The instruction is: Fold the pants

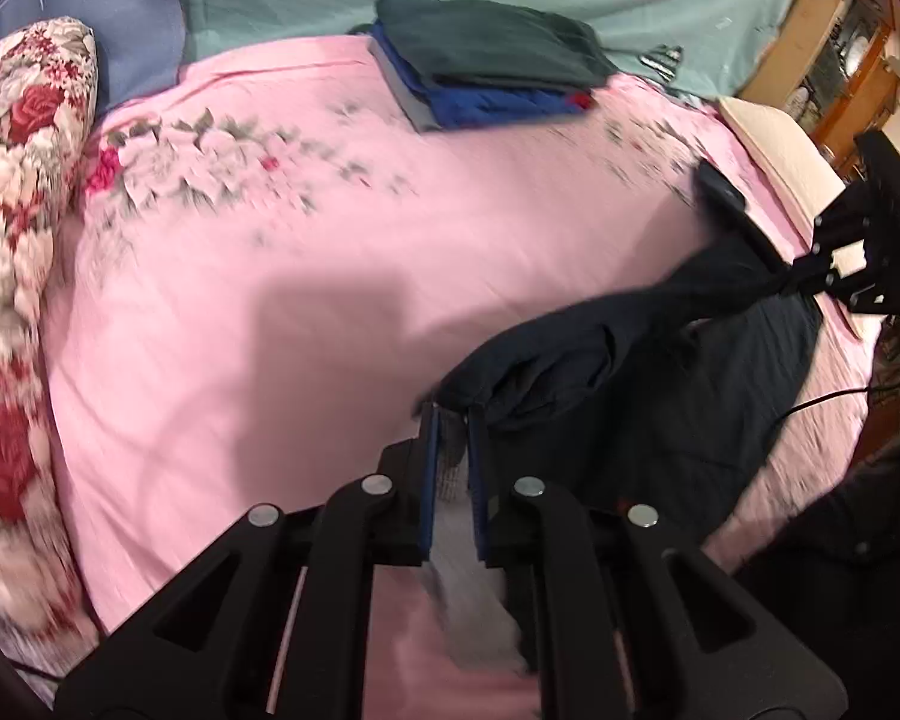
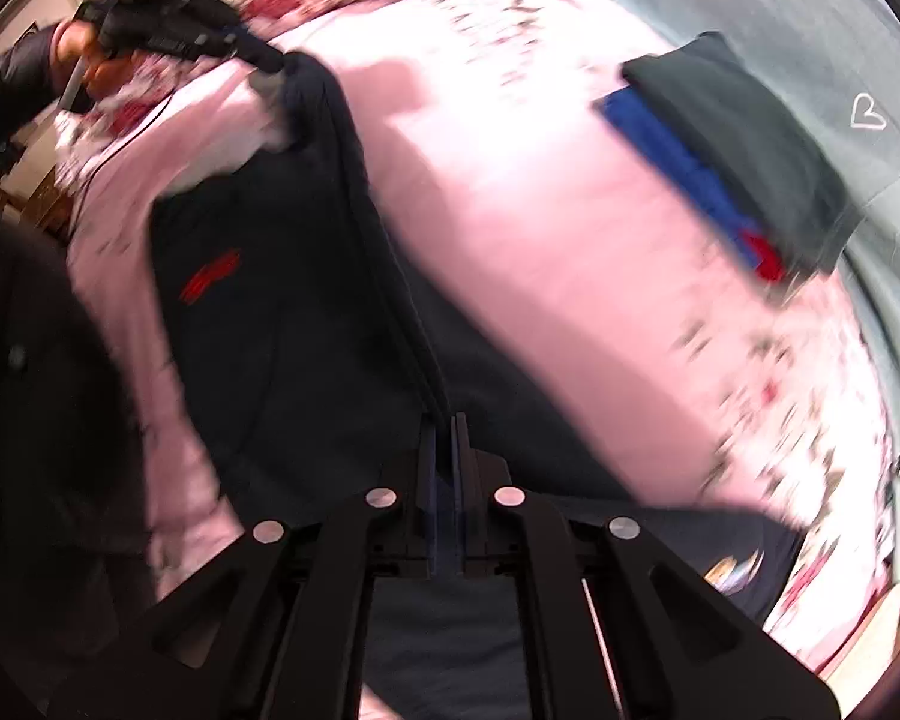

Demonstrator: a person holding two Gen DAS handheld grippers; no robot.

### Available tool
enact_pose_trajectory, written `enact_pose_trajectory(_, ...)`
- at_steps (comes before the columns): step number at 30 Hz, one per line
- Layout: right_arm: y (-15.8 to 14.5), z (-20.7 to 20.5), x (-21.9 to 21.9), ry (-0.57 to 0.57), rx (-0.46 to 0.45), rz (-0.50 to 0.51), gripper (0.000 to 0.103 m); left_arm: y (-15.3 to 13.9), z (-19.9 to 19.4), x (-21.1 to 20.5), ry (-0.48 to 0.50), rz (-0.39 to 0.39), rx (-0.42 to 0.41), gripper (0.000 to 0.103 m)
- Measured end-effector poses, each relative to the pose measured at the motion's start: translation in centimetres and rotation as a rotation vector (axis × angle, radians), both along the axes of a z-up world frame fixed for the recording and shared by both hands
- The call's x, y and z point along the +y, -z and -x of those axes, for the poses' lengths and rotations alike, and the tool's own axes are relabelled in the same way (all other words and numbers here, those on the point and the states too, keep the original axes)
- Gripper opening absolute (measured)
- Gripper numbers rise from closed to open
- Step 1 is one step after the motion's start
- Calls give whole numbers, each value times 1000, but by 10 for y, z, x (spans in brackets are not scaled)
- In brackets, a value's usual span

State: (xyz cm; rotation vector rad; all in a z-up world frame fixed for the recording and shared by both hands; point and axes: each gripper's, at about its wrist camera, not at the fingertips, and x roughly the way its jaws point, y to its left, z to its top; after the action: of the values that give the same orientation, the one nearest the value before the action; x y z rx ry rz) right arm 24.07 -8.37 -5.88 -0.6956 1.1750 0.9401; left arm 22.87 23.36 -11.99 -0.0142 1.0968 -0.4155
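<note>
Dark navy pants (image 1: 660, 354) lie on the pink bedsheet (image 1: 330, 300), one long edge lifted between both grippers. My left gripper (image 1: 453, 411) is shut on one end of that edge, where grey lining shows between the pads. My right gripper (image 1: 789, 279), at the right of the left wrist view, pinches the other end. In the right wrist view the right gripper (image 2: 447, 420) is shut on the pants (image 2: 282, 330), which bear a red logo (image 2: 210, 276). The raised edge runs up to the left gripper (image 2: 276, 63), held by a hand (image 2: 81, 54).
A stack of folded clothes (image 1: 486, 60), dark green over blue, sits at the far side of the sheet (image 2: 750, 150). A floral pillow (image 1: 18, 210) lies along the left, a white pillow (image 1: 774, 150) at the right edge. A person's dark sleeve (image 2: 30, 420) is close by.
</note>
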Motion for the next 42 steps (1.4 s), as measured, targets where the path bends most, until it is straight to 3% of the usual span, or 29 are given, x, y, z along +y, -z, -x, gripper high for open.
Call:
enact_pose_trajectory(6, 44, 65, -6, 55, 38, 17, 4, 23, 62, -15, 18, -24, 81, 2)
enact_pose_trajectory(12, 66, 87, -12, 124, 47, -2, 4, 40, 100, -18, -3, -39, 135, 2)
enact_pose_trajectory(16, 86, 88, -13, 164, 42, 12, 4, 47, 102, -15, -58, -60, 149, 2)
enact_pose_trajectory(17, 89, 87, -12, 175, 50, 13, 4, 45, 100, -14, -81, -42, 153, 9)
enact_pose_trajectory(20, 89, 85, -9, 196, 40, 10, 4, 38, 92, -3, -198, 69, 173, 81)
enact_pose_trajectory(21, 88, 85, -8, 196, 35, 11, 5, 37, 89, -2, -216, 119, 180, 82)
enact_pose_trajectory(25, 88, 88, -5, 194, 17, 15, 5, 47, 72, -6, -243, 198, 226, 76)
enact_pose_trajectory(27, 89, 89, -1, 193, 5, 21, 5, 54, 66, -10, -260, 205, 245, 37)
enact_pose_trajectory(28, 90, 89, 0, 191, 0, 23, 6, 57, 63, -13, -270, 201, 255, 24)
enact_pose_trajectory(29, 90, 90, 0, 190, -4, 22, 6, 57, 63, -15, -272, 205, 254, 20)
enact_pose_trajectory(33, 85, 92, -8, 191, -20, 12, 6, 35, 82, -26, -254, 150, 155, 16)
enact_pose_trajectory(37, 57, 113, -15, 200, -53, -44, 6, 8, 109, -24, -259, 146, 76, 16)
enact_pose_trajectory(42, 47, 132, -15, 153, -45, -48, 6, 20, 132, -27, -240, 104, 88, 16)
